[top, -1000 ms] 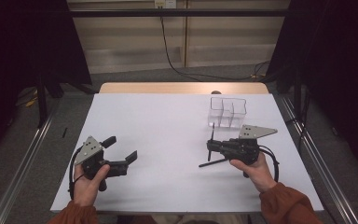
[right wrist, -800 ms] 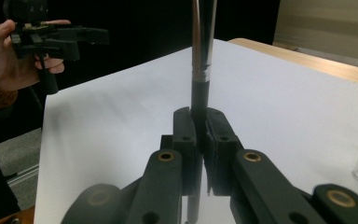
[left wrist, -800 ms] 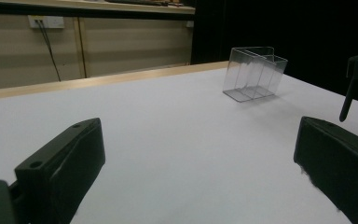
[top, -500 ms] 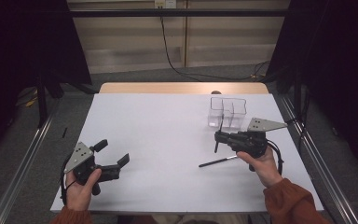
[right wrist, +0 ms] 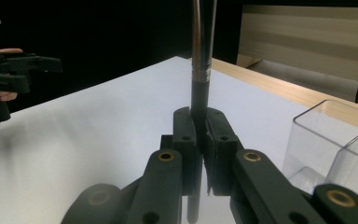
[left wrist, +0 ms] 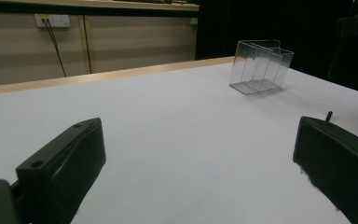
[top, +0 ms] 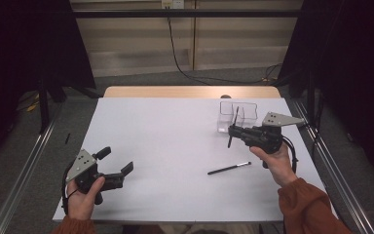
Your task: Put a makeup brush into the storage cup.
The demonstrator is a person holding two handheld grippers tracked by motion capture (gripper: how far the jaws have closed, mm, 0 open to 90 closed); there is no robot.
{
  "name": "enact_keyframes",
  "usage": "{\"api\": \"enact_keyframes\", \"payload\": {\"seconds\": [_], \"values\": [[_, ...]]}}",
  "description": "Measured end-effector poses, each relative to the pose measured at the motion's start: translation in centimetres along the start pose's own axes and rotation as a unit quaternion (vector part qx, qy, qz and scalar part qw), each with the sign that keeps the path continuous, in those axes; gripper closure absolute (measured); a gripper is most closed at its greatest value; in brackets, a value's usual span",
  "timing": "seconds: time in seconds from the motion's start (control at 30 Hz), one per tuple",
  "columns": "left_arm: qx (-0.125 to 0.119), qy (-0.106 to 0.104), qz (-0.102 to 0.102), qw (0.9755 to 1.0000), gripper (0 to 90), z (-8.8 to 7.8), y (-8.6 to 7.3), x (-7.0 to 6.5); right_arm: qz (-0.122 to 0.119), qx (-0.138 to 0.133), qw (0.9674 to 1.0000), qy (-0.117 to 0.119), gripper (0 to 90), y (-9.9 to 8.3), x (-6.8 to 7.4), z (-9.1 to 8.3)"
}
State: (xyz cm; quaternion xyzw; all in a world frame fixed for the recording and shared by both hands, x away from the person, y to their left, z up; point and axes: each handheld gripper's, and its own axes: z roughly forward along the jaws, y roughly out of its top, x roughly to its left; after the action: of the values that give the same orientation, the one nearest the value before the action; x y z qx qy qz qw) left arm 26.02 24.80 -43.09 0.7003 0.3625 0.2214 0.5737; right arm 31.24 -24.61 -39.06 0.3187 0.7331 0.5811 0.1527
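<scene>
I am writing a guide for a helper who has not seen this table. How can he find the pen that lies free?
Start at the white table and go to its right side, where a clear box stands. Nearer the person than the box lies a thin black pen, flat and untouched. The other pen stands upright, held in the right gripper.

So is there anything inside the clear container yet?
The clear container looks empty in the left gripper view: bare dividers and floor. In the high view the pen held by the right tool covers part of its front.
</scene>
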Motion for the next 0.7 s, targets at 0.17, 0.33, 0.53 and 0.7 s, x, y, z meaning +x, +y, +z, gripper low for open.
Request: {"api": "enact_keyframes", "payload": {"seconds": [0.17, 0.33, 0.53, 0.7], "values": [[0.001, 0.005, 0.001, 1.0000, 2.5, 0.0, -0.2, 0.2, -0.004, -0.008, 0.9999, -0.014, 83.9, 0.8, -0.6, 0.0], [0.007, 0.005, 0.009, 0.9999, 2.6, 0.0, -0.3, 0.0, -0.005, -0.010, 0.9997, -0.022, 83.9, 1.6, -1.2, 0.1], [0.004, 0.000, 0.012, 0.9999, 2.8, 0.0, -0.4, -0.1, -0.006, -0.015, 0.9993, -0.034, 83.9, 2.5, -2.1, 0.4], [0.006, -0.010, 0.013, 0.9998, 2.8, 0.2, -0.4, -0.3, -0.001, -0.025, 0.9988, -0.042, 83.9, 3.3, -3.0, 0.7]]}}
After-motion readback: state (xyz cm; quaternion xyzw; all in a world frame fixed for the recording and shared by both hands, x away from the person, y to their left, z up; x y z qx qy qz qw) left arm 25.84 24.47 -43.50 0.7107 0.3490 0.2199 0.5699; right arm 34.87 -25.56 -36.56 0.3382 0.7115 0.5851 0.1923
